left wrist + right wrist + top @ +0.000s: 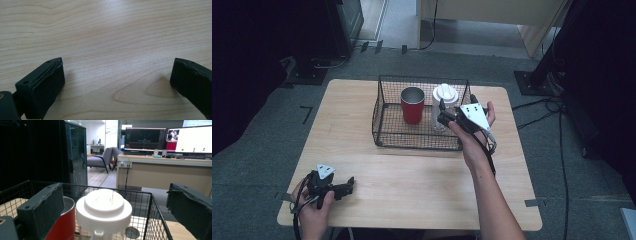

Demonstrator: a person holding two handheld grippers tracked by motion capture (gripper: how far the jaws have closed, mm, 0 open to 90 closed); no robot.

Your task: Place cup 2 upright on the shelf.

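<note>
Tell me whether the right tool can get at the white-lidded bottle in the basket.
Probably yes. The right tool hovers open just above the white-lidded bottle, and the wire basket is open-topped; only the red cup stands close beside it.

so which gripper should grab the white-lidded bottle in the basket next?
Right. The right gripper is at the wire basket, jaws open and lined up on the white-lidded bottle beside the red cup. The left gripper sits open at the table's near left corner, far away.
</note>
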